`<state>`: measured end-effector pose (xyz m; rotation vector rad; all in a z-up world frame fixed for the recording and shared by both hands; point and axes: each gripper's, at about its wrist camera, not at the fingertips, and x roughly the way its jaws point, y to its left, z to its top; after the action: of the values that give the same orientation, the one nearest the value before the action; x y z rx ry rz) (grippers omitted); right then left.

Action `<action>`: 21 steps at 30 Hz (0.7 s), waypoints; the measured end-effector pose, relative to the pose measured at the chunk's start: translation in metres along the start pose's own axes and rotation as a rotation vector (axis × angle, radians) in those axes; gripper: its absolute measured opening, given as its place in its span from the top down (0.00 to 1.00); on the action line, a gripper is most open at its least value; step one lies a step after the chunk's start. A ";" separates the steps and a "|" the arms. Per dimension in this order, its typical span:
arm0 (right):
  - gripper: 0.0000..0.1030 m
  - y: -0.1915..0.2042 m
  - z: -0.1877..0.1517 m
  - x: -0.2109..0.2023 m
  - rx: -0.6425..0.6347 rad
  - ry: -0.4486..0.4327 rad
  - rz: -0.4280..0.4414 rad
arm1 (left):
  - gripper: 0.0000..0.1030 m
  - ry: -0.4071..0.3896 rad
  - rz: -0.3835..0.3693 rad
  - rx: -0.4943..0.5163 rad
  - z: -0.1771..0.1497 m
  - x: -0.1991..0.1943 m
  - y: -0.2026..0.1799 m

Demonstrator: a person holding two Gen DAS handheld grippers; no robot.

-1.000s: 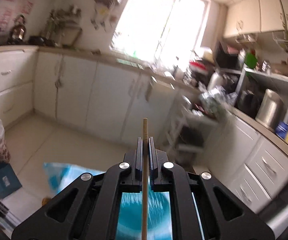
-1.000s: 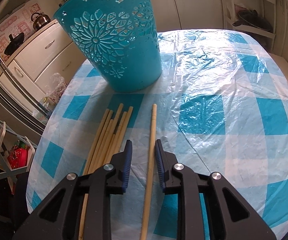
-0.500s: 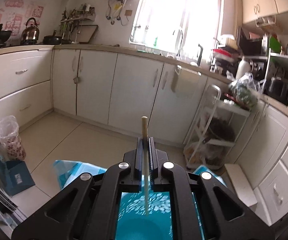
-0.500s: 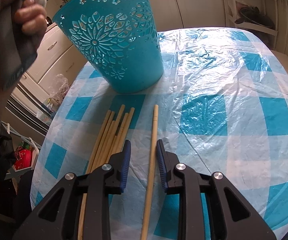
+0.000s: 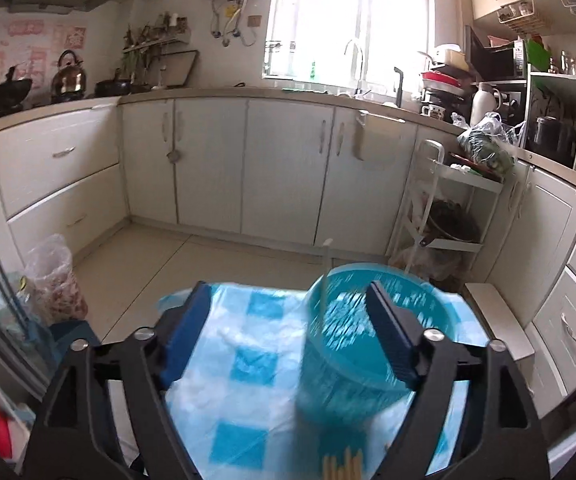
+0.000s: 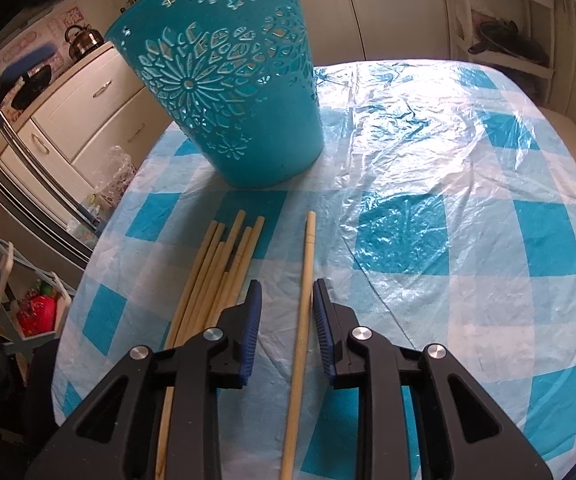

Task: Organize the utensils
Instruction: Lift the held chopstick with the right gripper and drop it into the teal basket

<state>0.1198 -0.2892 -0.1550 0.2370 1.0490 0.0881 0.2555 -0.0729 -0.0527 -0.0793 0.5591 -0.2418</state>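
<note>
A teal cut-out basket (image 6: 228,92) stands on the checked table (image 6: 428,240). In the left wrist view it (image 5: 352,344) sits below my left gripper (image 5: 288,312), which is wide open and empty. A blurred chopstick (image 5: 324,276) stands in the basket at its rim. My right gripper (image 6: 286,312) is open low over the table, its fingers either side of a single wooden chopstick (image 6: 304,292). A bundle of several chopsticks (image 6: 216,276) lies just left of it.
The table edge curves on the left, with a floor rack (image 6: 28,312) and bags below. Kitchen cabinets (image 5: 248,168) and a white trolley (image 5: 444,216) stand beyond the table. Crinkled plastic covers the tablecloth.
My left gripper has opened and let go of its chopstick, which now stands in the basket. The left view has tilted down to the table. The right gripper has barely moved.
</note>
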 end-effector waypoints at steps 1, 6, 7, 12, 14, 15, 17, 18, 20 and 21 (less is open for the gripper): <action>0.74 0.002 0.000 0.001 -0.008 0.000 -0.010 | 0.22 0.009 0.002 -0.002 -0.005 -0.003 0.005; 0.74 0.005 0.002 0.002 -0.023 0.014 -0.033 | 0.20 0.104 -0.007 -0.020 -0.044 -0.009 0.038; 0.74 0.006 0.003 0.003 -0.033 0.017 -0.041 | 0.20 0.120 -0.006 -0.023 -0.051 -0.009 0.043; 0.74 0.012 0.006 0.007 -0.044 0.026 -0.065 | 0.20 0.196 -0.003 -0.056 -0.086 -0.003 0.067; 0.76 0.015 0.006 0.008 -0.047 0.027 -0.078 | 0.20 0.219 -0.004 -0.064 -0.097 0.001 0.071; 0.78 0.019 0.006 0.009 -0.069 0.027 -0.101 | 0.20 0.230 -0.002 -0.066 -0.105 0.002 0.073; 0.93 0.025 0.003 0.010 -0.116 0.022 -0.164 | 0.20 0.250 0.005 -0.070 -0.118 0.006 0.076; 0.94 0.028 0.002 0.010 -0.130 0.017 -0.178 | 0.20 0.260 0.005 -0.075 -0.122 0.008 0.077; 0.95 0.024 0.001 0.008 -0.114 0.018 -0.166 | 0.20 0.282 0.002 -0.090 -0.133 0.012 0.079; 0.95 0.023 0.000 0.006 -0.100 0.016 -0.167 | 0.20 0.288 0.000 -0.095 -0.135 0.013 0.079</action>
<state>0.1237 -0.2658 -0.1545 0.0577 1.0729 -0.0088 0.2109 -0.0005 -0.1848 -0.1373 0.8570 -0.2278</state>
